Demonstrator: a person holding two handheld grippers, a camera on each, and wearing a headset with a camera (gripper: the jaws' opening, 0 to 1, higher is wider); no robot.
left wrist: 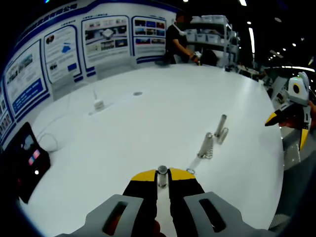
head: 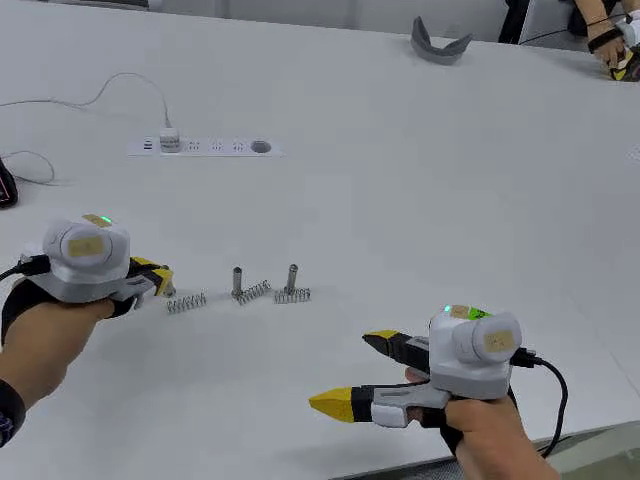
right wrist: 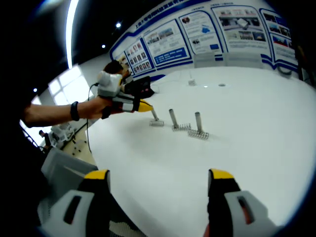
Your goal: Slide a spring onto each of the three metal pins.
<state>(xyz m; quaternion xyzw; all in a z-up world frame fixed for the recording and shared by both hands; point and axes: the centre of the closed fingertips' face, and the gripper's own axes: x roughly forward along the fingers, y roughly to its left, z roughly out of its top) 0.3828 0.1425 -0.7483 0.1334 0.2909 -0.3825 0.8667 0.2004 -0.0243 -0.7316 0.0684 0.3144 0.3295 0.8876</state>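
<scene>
Two metal pins stand upright on the white table, one (head: 237, 280) (left wrist: 206, 144) (right wrist: 173, 118) left of the other (head: 292, 277) (left wrist: 221, 126) (right wrist: 198, 121). Three springs lie flat beside them: the left spring (head: 186, 302), the middle spring (head: 252, 292) and the right spring (head: 292, 296) (right wrist: 199, 134). My left gripper (head: 165, 283) (left wrist: 162, 174) is shut on a third pin (left wrist: 162, 175) (right wrist: 154, 114), held just left of the left spring. My right gripper (head: 355, 372) (right wrist: 159, 175) hangs open with nothing between its fingers, nearer the table's front edge and right of the pins.
A white power strip (head: 205, 147) with a plugged-in cable lies farther back. A grey curved object (head: 440, 45) sits at the far side. A black device (head: 5, 185) (left wrist: 27, 163) is at the left edge. A person's hands (head: 610, 40) show at the far right corner.
</scene>
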